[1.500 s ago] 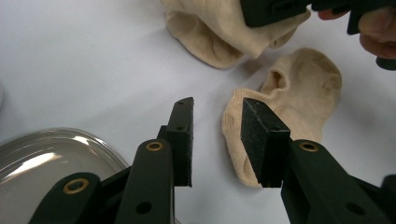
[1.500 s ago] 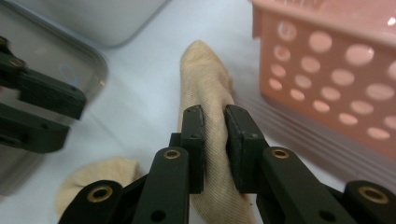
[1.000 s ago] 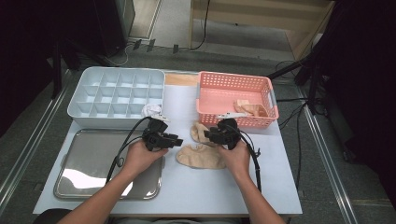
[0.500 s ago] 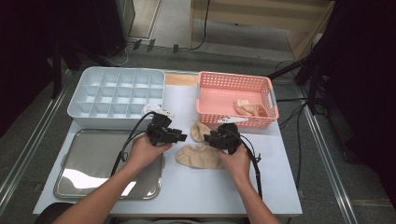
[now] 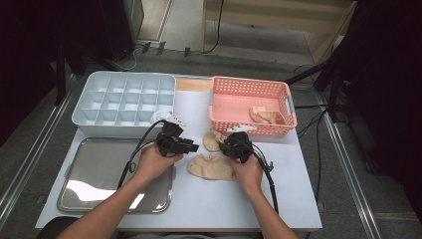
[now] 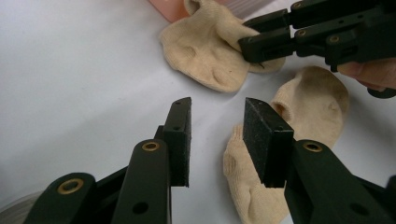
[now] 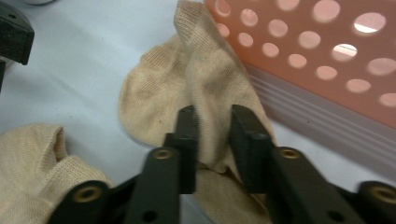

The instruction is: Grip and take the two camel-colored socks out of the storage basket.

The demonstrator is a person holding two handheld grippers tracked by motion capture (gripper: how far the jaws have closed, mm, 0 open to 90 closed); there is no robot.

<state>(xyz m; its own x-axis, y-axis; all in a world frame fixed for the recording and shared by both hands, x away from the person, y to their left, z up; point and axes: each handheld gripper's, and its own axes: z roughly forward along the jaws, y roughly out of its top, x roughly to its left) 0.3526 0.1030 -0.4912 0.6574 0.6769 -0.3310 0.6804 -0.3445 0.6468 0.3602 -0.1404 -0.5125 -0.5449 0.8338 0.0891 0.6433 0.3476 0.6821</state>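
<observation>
White tabletop [image 5: 298,199] carries everything we work with. Our right gripper [image 7: 212,123] has just been closing, and a raised fold of the beige sock [image 7: 154,98] beside the pink basket [image 7: 327,56] stands between its pads; we judge the cloth pinched, though contact is hard to confirm. To do this well, we should squeeze fully before lifting, then rise straight so the fold does not slip and the basket wall is not snagged. Our left gripper [image 6: 217,140] hangs half spread with nothing between its pads, over the second sock [image 6: 299,116] lying nearer us; it could pin that one down. In the high view our hands cover both grips, and the socks in the basket [image 5: 266,115] are too small to count.
</observation>
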